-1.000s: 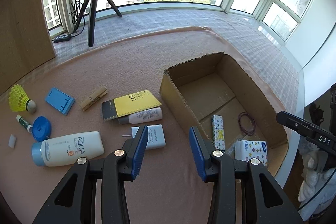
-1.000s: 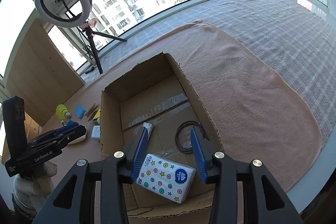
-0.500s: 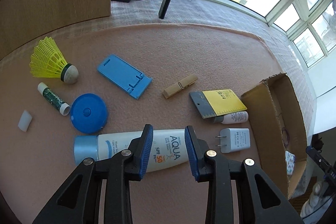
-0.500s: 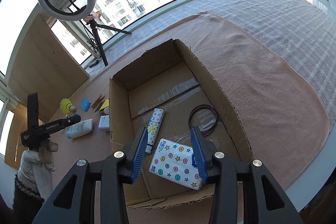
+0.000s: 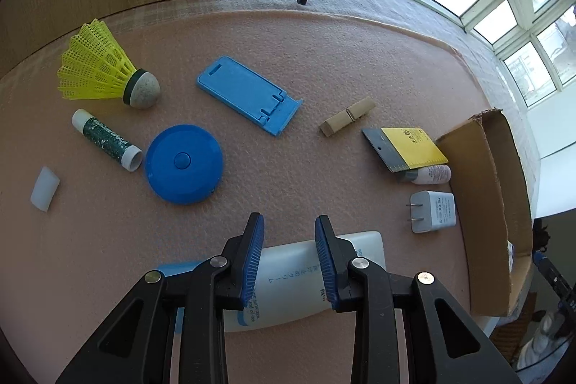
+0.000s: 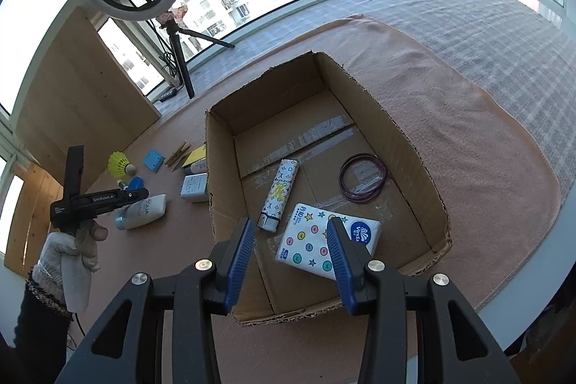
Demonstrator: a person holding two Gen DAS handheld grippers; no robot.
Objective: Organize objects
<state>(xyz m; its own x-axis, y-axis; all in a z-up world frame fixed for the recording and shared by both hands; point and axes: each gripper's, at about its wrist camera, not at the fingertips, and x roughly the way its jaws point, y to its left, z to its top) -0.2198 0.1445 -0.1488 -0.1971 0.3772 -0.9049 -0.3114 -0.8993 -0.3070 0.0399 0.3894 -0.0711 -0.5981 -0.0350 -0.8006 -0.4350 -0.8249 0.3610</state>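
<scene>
The left gripper points steeply down over the white sunscreen bottle, which lies flat on the pink mat with its blue cap toward the left of the left wrist view. Its jaws are partly apart and straddle the bottle's middle; from this angle it cannot be told whether the blue pads press on the bottle or stand just clear of it. Beyond the bottle lie a round blue case, a green-labelled tube with its small white cap apart from it, a yellow shuttlecock, a blue phone stand, a wooden clothespin, a yellow-and-grey card resting partly on a small white bottle, and a white charger just beside the cardboard box. In the right wrist view the right gripper hangs above the near end of the box, its jaws partly apart and holding nothing. On the box floor lie a tissue pack with stars and dots, a patterned lighter just beside it, and a dark hair tie ring well apart toward the right wall. At the left of that view a gloved hand holds the left gripper over the sunscreen bottle.
</scene>
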